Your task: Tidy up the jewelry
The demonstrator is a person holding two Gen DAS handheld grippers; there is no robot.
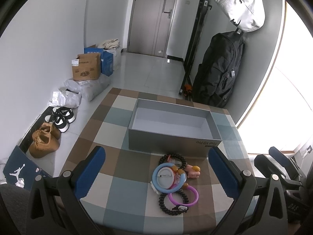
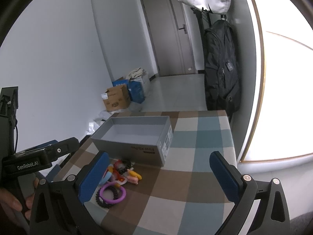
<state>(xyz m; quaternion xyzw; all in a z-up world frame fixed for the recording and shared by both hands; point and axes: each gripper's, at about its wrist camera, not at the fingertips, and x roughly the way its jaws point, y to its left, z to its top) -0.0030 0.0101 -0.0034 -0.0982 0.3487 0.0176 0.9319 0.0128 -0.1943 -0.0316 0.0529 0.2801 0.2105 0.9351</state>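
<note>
A heap of jewelry lies on the checked tablecloth [image 1: 117, 192]: a blue ring [image 1: 156, 184] around a white round badge, a purple ring [image 1: 192, 197], a black beaded bracelet [image 1: 166, 207], another black bracelet [image 1: 181, 157] and a pink charm [image 1: 192, 171]. Behind it stands a grey open box [image 1: 166, 144] with nothing inside. My left gripper [image 1: 156, 173] is open, its blue pads either side of the heap and above it. My right gripper [image 2: 158, 174] is open too, right of the heap [image 2: 117, 178], with the purple ring [image 2: 112, 192] by its left pad.
The table's left edge drops to a floor with shoes [image 1: 47, 139], plastic bags [image 1: 78, 92] and cardboard boxes [image 1: 86, 68]. A black backpack [image 1: 219, 68] hangs behind the table's far right corner. A hand [image 2: 13, 201] holds the left gripper's handle. Bare cloth lies right of the box.
</note>
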